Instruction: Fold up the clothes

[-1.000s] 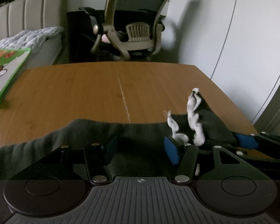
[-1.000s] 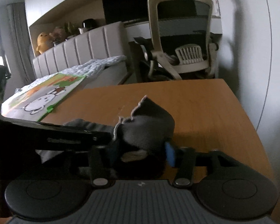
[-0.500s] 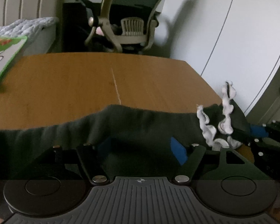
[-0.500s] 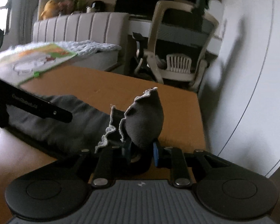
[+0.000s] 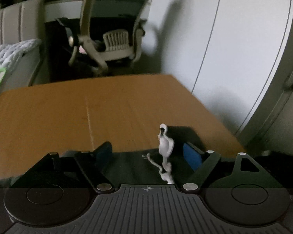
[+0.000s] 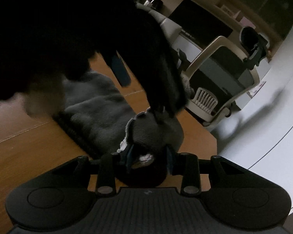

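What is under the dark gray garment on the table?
The garment lies on the wooden table. Bare wood shows all around it. Whatever is directly beneath the cloth is covered and cannot be seen.

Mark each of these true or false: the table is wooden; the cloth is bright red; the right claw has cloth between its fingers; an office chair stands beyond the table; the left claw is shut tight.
1. The table is wooden. True.
2. The cloth is bright red. False: it is dark grey with a pale frilly edge.
3. The right claw has cloth between its fingers. True: a bunched end sits between them while the jaws are opening.
4. An office chair stands beyond the table. True.
5. The left claw is shut tight. False: its fingers stand wide apart and are opening, with the cloth's pale edge lying loose between them.
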